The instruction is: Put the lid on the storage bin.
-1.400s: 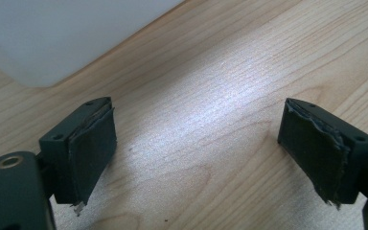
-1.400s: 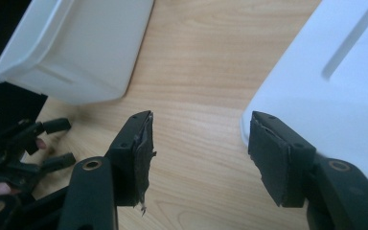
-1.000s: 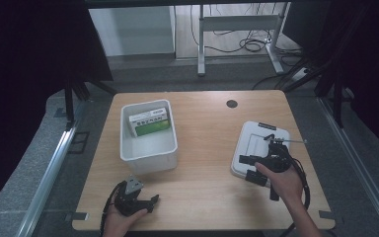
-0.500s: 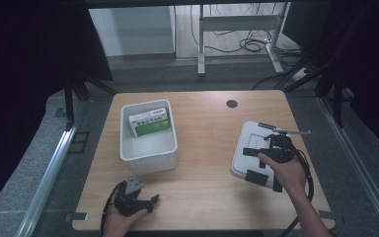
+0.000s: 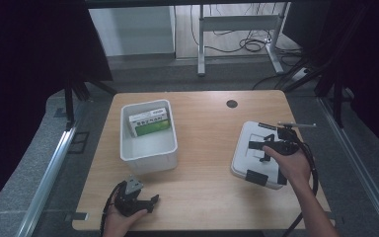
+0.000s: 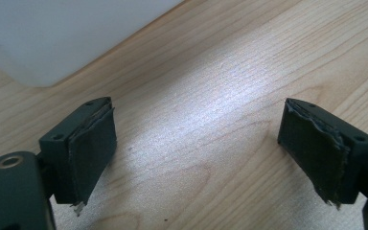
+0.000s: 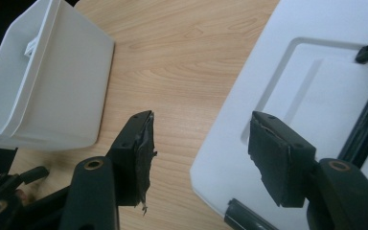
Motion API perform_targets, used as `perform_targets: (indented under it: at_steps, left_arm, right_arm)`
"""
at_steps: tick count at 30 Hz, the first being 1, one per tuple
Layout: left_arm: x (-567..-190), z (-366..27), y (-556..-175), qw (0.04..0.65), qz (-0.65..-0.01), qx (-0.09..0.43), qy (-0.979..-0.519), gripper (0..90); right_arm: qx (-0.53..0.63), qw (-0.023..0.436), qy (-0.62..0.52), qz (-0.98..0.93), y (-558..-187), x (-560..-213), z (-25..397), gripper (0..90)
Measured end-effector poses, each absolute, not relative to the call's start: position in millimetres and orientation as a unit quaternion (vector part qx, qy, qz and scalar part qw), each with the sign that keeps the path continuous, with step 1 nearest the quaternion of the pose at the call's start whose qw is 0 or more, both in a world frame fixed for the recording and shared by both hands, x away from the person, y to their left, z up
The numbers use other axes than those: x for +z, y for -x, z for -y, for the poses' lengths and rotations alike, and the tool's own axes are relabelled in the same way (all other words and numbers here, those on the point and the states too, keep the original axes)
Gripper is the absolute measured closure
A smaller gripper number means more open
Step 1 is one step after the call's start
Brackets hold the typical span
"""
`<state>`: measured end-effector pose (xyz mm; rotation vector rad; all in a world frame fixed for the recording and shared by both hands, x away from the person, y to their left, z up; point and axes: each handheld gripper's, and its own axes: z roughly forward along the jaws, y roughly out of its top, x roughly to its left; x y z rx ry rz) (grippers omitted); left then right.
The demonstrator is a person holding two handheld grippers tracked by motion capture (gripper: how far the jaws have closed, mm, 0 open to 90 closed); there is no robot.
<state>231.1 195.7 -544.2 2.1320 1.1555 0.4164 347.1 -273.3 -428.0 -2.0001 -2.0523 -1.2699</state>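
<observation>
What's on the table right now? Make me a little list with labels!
table: light wood
open bin: white, left of middle
inside bin: green and white box
lidded box: white with black latches, on the right
left tool: open, low over bare wood at the near edge
right tool: open, above the lidded box's near left edge
small dark disc: far side of table
</observation>
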Motion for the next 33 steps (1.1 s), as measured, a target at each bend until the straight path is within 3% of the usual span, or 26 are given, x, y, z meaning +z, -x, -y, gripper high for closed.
perform_targets:
  at_steps: [33]
  left_arm:
    - [-544.2,-195.6,-230.6,0.334,-0.443,0.159,-0.816,13.0]
  right_arm:
    - [-0.363,-0.006,0.685,0.631,-366.8,-431.3,304.7,41.8]
